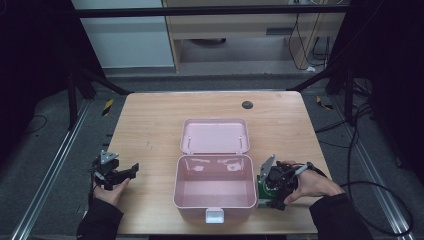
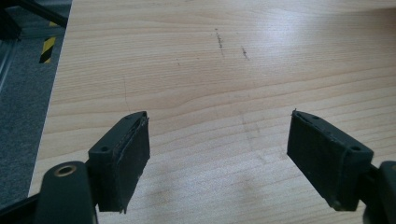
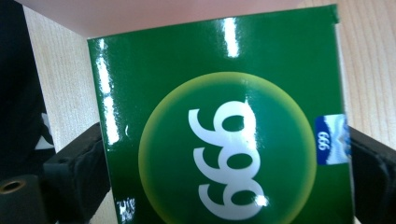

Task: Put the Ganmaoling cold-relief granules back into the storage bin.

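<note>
Tabletop: pale wooden tabletop (image 1: pixel 150 125) on a dark metal frame, grey floor around it, and a small round dark mark (image 1: pixel 247 104) near its far edge.
Box: pink plastic lidded box (image 1: pixel 215 187) at the middle of the near half, its lid thrown back flat behind it and a white latch at the near wall; the inside looks bare.
Left tongs: left tongs (image 2: pixel 219 158) at the near left, well apart from the box, held in the person's left hand (image 1: pixel 112 190); the jaws stand wide with nothing but bare wood between them.
Right tongs: right tongs (image 1: pixel 266 192) just beside the box's right wall, held in the right hand (image 1: pixel 312 184); the jaws press both sides of a glossy green cardboard carton (image 3: pixel 224 130).
Carton: printed with white "999" on a yellow-green circle, with a small blue label at one edge; it sits against the pink wall, at the near right of the tabletop.
</note>
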Demonstrator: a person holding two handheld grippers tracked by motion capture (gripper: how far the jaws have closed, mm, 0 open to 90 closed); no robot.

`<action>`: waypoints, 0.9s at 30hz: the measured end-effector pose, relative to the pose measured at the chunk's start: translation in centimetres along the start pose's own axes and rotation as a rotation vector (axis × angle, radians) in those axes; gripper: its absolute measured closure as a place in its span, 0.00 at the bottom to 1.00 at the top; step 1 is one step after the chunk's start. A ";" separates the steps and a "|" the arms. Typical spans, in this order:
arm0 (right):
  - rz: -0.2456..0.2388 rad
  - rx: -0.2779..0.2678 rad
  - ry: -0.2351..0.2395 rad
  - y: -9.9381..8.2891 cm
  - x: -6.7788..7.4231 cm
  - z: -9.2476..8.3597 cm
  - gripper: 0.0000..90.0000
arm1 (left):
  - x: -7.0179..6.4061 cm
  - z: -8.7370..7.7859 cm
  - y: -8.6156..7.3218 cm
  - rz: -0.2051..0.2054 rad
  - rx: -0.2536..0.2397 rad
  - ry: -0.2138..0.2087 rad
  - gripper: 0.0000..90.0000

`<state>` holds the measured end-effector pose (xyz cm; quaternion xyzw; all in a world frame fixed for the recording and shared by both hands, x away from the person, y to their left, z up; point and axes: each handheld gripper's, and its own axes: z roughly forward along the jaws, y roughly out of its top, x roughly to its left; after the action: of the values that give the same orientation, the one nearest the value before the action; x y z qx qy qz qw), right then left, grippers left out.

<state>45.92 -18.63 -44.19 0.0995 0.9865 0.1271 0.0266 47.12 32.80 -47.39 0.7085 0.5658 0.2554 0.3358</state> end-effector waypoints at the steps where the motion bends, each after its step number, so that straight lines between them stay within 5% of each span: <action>1: -0.004 0.006 0.001 0.0 0.0 0.1 0.08 | 0.0 0.0 0.0 0.000 0.000 0.000 0.23; 19: 0.002 -0.018 0.005 -0.3 -0.2 -0.6 0.17 | 0.0 0.0 0.0 0.001 0.000 0.000 0.23; 27: 0.021 -0.066 -0.021 -0.8 -0.1 -3.0 0.17 | -0.1 0.0 0.0 0.006 0.007 -0.001 0.23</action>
<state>45.63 -20.12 -41.50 0.1103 0.9804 0.1586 0.0388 47.14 32.68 -47.41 0.7115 0.5643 0.2540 0.3329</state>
